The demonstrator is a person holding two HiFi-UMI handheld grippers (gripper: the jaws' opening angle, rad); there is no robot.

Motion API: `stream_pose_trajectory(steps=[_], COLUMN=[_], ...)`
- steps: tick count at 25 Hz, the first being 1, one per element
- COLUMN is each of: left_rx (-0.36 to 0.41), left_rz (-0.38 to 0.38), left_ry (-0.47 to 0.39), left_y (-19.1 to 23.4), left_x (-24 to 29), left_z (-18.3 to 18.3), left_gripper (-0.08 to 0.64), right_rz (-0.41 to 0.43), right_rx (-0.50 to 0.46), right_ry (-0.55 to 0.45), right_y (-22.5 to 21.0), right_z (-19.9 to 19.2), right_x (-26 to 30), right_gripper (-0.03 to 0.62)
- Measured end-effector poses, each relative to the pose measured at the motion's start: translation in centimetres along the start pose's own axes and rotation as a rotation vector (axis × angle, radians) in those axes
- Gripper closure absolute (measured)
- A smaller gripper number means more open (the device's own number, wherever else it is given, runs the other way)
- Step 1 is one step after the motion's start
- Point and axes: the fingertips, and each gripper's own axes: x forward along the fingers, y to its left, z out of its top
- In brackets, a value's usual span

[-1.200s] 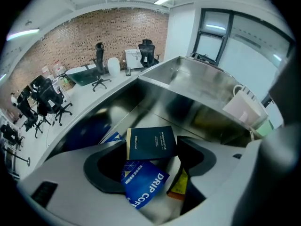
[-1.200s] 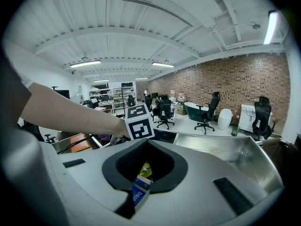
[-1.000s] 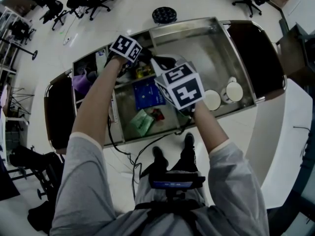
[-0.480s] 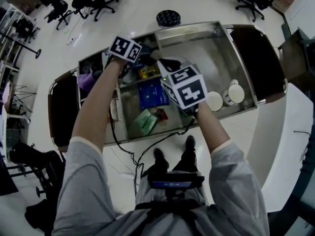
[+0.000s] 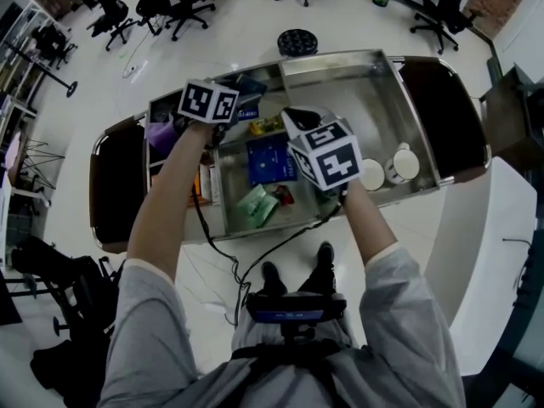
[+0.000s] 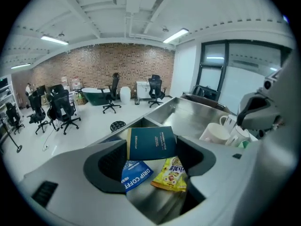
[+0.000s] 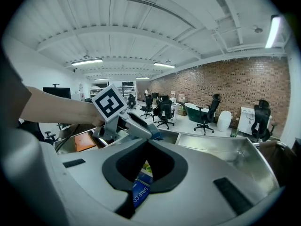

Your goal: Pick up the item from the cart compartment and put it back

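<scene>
A steel cart (image 5: 425, 109) holds a dark blue book (image 5: 270, 158), a yellow snack packet (image 5: 265, 126) and a green packet (image 5: 255, 206) in its middle compartment. My left gripper (image 5: 240, 107) hovers over that compartment's far left corner. Its jaws are open and nothing is pressed between them. In the left gripper view the book (image 6: 151, 144), a blue drip coffee packet (image 6: 135, 174) and the snack packet (image 6: 171, 174) lie on the steel below the left gripper (image 6: 153, 142). My right gripper (image 5: 297, 116) is above the book, and its fingertips meet with nothing in them in the right gripper view (image 7: 148, 141).
Two white cups (image 5: 402, 164) stand at the tray's right end. A purple thing (image 5: 160, 134) and an orange thing (image 7: 84, 141) fill the left compartment. Office chairs (image 5: 174, 2) and a round black stool (image 5: 297, 41) stand beyond the cart. A cable (image 5: 221, 253) hangs by my legs.
My left gripper has lifted and swung a little left, away from the packets. The right gripper has kept its place over the book. The items in the cart have not moved.
</scene>
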Motion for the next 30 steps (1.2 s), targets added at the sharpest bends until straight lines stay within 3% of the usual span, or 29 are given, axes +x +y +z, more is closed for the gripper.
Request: stream_pose_trajectory(steps=[15, 23, 30], left_rx=[-0.084, -0.084, -0.093], left_rz=[0.052, 0.101, 0.19], left_ry=[-0.334, -0.433, -0.484], left_y=[-4.8, -7.9, -9.8], left_x=[-12.3, -18.7, -23.1], left_z=[-0.3, -2.8, -5.4], left_gripper=[0.219, 0.219, 0.219], right_rz=[0.031, 0.05, 0.073], right_rx=[-0.011, -0.003, 0.02], right_ry=[-0.062, -0.095, -0.124], right_y=[2.3, 3.1, 3.8], right_z=[0.7, -0.2, -1.6], right_x=[-2.9, -5.8, -9.1], right_gripper=[0.583, 0.583, 0.583])
